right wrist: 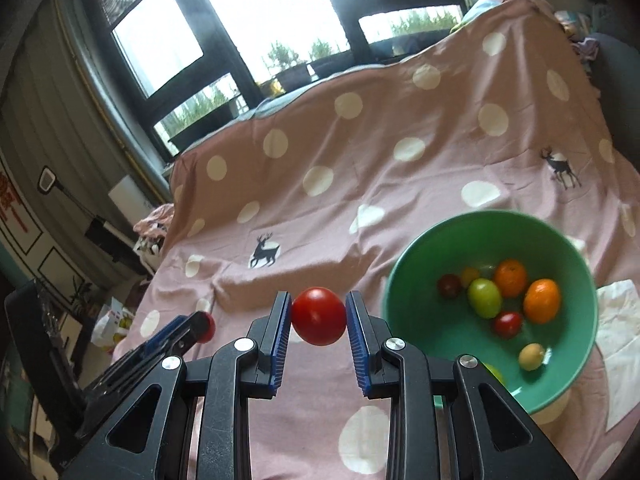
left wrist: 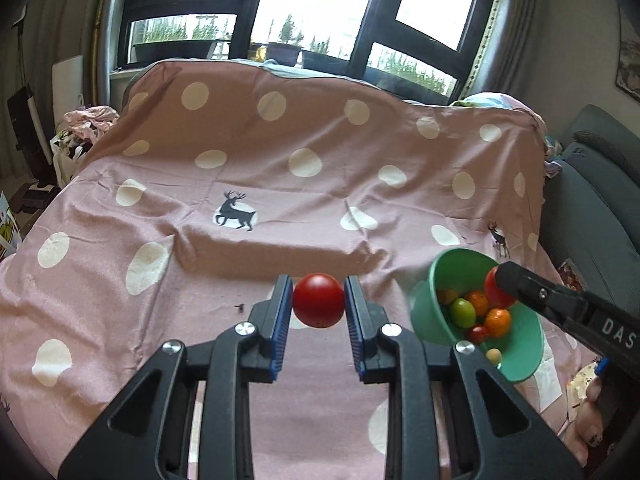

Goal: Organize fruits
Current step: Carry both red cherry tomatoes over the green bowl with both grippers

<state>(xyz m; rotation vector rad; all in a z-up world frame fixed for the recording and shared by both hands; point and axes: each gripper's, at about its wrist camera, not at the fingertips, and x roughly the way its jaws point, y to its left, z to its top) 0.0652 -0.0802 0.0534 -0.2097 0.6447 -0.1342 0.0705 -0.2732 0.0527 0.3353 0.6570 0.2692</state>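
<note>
Between the blue ribbed pads of your left gripper (left wrist: 319, 305) sits a red tomato (left wrist: 319, 300), pinched at its widest part, and your right gripper (right wrist: 319, 316) pinches a second red tomato (right wrist: 319, 316) in the same way. Both are held in the air above the pink dotted bedsheet (left wrist: 240, 160), beside the green bowl (right wrist: 420, 320), not yet over it. Their skin is smooth, glossy and round, so each one can roll out from the pads if you loosen early, and too much pressure could split it. The bowl looks like hard plastic and stands on soft, wrinkled cloth; a push on its rim may tip it. Inside it lie small orange, green and red fruits.
</note>
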